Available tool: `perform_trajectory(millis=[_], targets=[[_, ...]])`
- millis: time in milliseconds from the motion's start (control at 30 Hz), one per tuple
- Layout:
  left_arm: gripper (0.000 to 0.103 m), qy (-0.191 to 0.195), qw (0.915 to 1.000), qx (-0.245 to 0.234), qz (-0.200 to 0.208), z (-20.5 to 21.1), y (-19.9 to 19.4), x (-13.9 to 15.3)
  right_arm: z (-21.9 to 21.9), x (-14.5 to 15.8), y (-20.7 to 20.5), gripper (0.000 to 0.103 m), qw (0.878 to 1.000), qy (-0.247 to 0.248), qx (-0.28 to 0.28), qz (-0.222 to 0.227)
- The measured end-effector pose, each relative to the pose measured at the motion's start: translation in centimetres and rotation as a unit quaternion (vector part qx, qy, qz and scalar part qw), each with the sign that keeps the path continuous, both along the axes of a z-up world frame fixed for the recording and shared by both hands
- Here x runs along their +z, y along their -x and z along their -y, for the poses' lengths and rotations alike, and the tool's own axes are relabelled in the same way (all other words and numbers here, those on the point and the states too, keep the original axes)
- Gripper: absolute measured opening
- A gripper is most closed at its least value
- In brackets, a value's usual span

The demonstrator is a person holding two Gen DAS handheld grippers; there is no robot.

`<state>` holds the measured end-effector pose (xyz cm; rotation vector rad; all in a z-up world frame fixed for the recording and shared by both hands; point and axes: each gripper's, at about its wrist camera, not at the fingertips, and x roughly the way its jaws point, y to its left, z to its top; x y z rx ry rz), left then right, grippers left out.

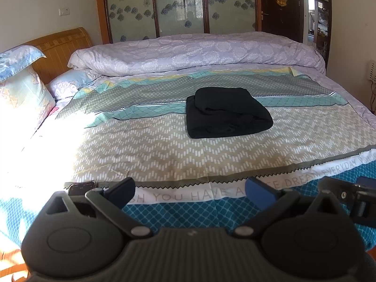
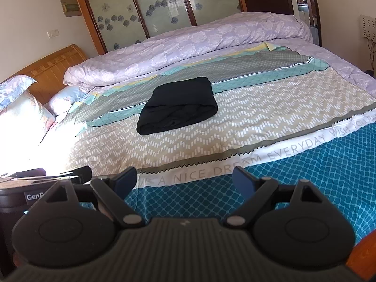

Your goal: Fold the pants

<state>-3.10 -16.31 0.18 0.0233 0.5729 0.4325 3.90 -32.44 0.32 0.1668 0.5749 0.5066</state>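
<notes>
Black pants [image 1: 225, 112] lie folded into a compact rectangle in the middle of the bed, also seen in the right wrist view as the pants [image 2: 177, 107]. My left gripper [image 1: 190, 191] hovers over the bed's near edge, well short of the pants, open with nothing between its blue-padded fingers. My right gripper [image 2: 185, 179] hangs at the same near edge, open and empty too. Part of the right gripper [image 1: 352, 199] shows at the right of the left wrist view, and the left gripper's body [image 2: 14, 199] at the left of the right wrist view.
The patterned bedspread [image 1: 164, 150] covers the bed. A rolled lilac duvet [image 1: 199, 51] lies along the far side. Pillows [image 1: 21, 89] lean on the wooden headboard [image 1: 61, 47] at left. A phone [image 1: 81, 186] rests near the bed's front edge. Wardrobe doors [image 1: 181, 7] stand behind.
</notes>
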Motion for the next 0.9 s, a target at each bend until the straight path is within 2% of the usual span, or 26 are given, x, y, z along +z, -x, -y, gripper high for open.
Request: perform_trajectory(millis=[167,433,700,900], targets=[[0.103,-0.038,0.9992,0.012,0.004,0.52,0.13,0.29,0.08,0.09,0.06,0.090,1.000,-0.001,-0.001,0.002],[0.103,-0.020,0.9997,-0.002,-0.011,0.67,-0.14,-0.04,0.20,0.19,0.11,0.090,1.000,-0.001,-0.002,0.003],[0.103,0.031,0.9990,-0.023,-0.024,0.08,-0.26,-0.36,0.24,0.19,0.05,0.090,1.000,-0.002,-0.004,0.002],[0.103,0.029,0.9988,-0.034,-0.019,0.54,-0.14,-0.37,0.27,0.08,0.05,0.090,1.000,-0.004,-0.005,0.000]])
